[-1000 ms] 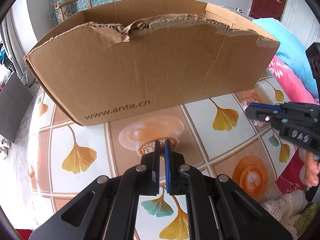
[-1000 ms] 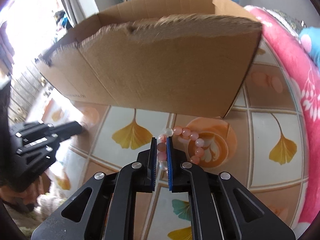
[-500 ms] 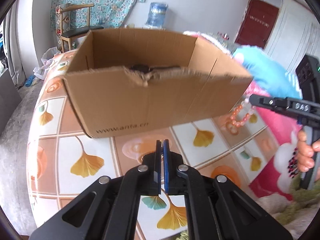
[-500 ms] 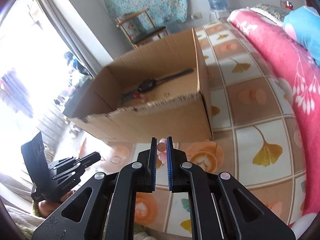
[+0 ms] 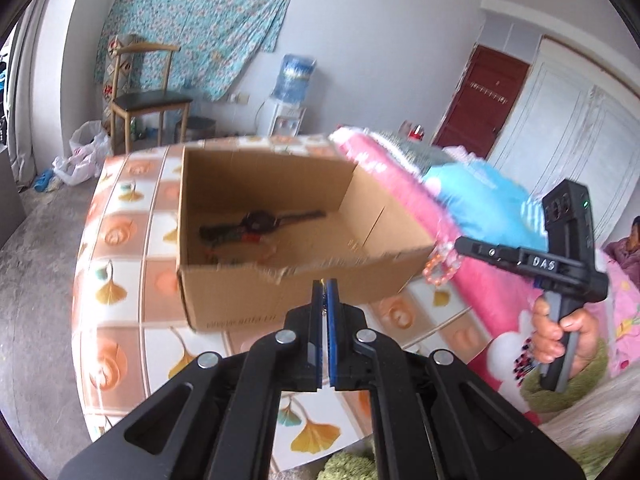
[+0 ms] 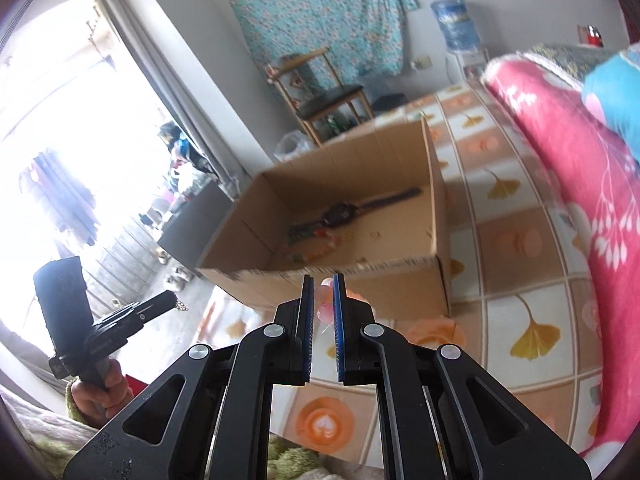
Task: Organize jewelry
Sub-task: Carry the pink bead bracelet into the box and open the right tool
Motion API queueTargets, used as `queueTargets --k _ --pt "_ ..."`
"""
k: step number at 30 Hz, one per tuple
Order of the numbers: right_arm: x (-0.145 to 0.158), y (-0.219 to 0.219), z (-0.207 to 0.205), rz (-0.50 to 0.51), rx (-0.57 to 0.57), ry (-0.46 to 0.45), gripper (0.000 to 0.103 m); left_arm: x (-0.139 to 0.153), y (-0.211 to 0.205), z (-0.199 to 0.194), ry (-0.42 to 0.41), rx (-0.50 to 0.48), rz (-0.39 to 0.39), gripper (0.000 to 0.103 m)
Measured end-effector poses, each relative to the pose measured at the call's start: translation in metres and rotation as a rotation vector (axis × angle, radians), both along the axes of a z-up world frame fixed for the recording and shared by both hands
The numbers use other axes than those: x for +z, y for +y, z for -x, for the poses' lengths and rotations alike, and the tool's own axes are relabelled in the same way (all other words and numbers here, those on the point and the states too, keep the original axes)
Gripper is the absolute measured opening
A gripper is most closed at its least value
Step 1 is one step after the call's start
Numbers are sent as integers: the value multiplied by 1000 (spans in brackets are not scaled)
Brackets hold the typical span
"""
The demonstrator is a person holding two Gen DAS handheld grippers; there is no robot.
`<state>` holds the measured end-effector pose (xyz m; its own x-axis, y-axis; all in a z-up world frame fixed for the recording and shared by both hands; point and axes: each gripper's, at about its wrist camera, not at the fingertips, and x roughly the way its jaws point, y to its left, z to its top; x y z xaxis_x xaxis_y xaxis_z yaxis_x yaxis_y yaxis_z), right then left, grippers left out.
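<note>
bead bracelet (image 5: pixel 440 266): pink, dangling beside box | watch (image 6: pixel 344 213): black, flat in cardboard box (image 6: pixel 436 216)

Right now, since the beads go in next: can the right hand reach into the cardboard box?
Probably yes: the cardboard box is open-topped, and the right tongs, shut on the pink bracelet, hover by its front rim, nothing between.

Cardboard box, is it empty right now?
No, the cardboard box already holds a black watch and some beads on its floor.
</note>
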<state>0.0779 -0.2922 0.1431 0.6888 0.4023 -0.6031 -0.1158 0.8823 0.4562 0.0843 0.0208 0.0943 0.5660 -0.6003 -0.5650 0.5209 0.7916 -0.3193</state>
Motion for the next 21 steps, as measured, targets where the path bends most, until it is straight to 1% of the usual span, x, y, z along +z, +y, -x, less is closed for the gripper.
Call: queueTargets --k 2,5,9,11,12,15,16,19,21 --pt "10 -1 -2 -10 12 -31 7 12 -1 -3 -22 -12 18 1" --pt "23 0 -9 -10 33 -72 7 28 -3 -11 -73 -19 18 1" --pt "35 -1 -24 13 42 -121 7 37 -13 -36 -88 -20 8 2" --pt "40 -4 -37 23 50 -143 7 34 -20 -55 -66 -25 -7 2" --pt "40 -6 -44 28 47 -145 7 31 -25 -63 -54 -20 -27 2" --pt "36 -9 -60 25 55 -141 7 9 -37 -96 28 -13 -103 2" --pt "32 -10 -69 25 61 -133 7 3 -37 -103 48 -8 -118 2" --pt "22 -13 -86 26 78 -102 7 -27 -44 -130 140 -6 -194 2" --pt "11 -14 -100 24 88 -74 7 -39 -45 -140 176 -26 -214 2"
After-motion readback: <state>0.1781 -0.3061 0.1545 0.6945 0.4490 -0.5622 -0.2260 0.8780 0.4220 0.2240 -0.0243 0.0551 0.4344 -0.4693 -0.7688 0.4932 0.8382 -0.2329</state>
